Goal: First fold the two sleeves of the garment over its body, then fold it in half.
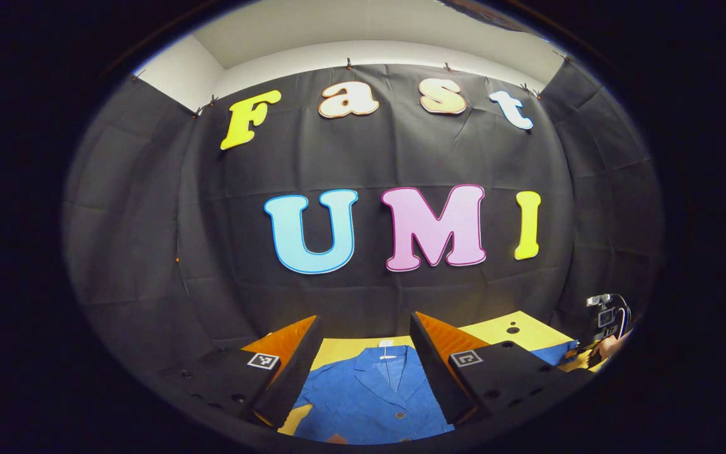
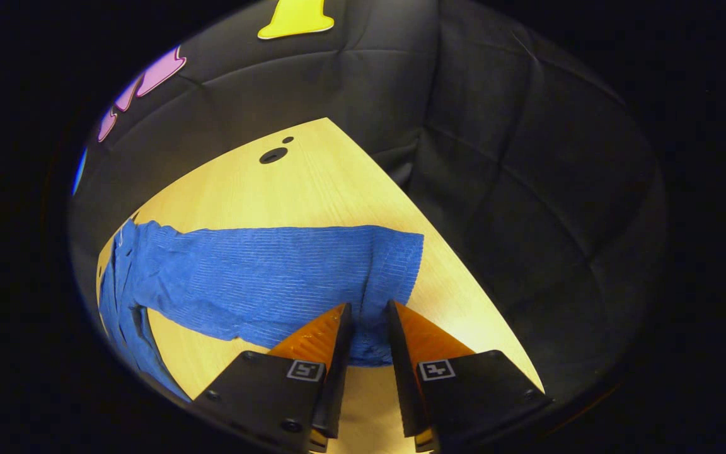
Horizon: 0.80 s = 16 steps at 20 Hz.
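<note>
Item: blue garment (image 1: pixel 369 394), collared and buttoned, lay flat on the pale wooden tabletop (image 1: pixel 501 334) in the left gripper view, collar toward the black booth wall (image 1: pixel 363 164). Left tongs (image 1: pixel 366 372) hung above its chest, fingers spread wide, gripping nothing. At the far right of that view, the other tool and a hand (image 1: pixel 609 345) sat low by the tabletop's edge.

Right gripper view: one sleeve (image 2: pixel 275 277) stretched sideways across the tabletop (image 2: pixel 312 183), its cuff end nearest the right tongs (image 2: pixel 368 331). Those fingers stood narrowly apart with cuff cloth between them; whether both pressed on it, I could not tell. Two dark round holes (image 2: pixel 273 154) marked the tabletop beyond the sleeve.
</note>
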Tool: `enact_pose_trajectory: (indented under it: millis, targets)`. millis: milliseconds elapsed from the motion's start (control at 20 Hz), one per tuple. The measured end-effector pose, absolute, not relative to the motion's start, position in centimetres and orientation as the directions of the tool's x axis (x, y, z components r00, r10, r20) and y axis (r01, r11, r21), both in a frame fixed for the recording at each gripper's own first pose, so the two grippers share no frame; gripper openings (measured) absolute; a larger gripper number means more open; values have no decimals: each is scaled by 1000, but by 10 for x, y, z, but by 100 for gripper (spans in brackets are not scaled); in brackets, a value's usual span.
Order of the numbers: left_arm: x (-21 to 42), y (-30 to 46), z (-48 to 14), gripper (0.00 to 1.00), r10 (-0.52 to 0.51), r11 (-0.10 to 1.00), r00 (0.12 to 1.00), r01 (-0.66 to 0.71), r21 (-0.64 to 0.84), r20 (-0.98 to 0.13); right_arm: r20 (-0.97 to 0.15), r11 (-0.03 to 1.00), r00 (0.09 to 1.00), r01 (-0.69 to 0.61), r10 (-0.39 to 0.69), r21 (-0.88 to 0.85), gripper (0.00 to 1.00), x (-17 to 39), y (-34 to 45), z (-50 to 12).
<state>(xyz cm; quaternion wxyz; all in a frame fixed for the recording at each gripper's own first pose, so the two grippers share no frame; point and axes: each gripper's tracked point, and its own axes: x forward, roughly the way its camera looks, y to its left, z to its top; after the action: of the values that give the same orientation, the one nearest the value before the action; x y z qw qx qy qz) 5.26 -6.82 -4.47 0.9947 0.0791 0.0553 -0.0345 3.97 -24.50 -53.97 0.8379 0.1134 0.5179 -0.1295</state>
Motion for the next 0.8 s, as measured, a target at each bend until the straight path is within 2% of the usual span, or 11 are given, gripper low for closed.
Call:
enact_pose_trajectory:
  millis: [50,100,150,400,800]
  targets:
    - [52,-67,-42,80,-59,984,992,76,161,-111,-895,934,431,353,-114,51,31,41,-247,-540]
    - [50,-66,-41,81,-55,982,993,73,171,-108,-898,931,425,362,-116,50,0,39,-245,-538]
    - [49,-65,-39,81,-54,981,993,71,181,-101,-895,933,429,357,-123,44,5,40,-245,-539]
    - [38,-69,-30,81,-69,971,995,84,226,-74,-882,950,458,309,-109,43,2,40,-236,-531]
    - [24,-71,-30,81,-93,973,993,107,202,-76,-777,946,618,310,-123,97,2,36,-228,-459]
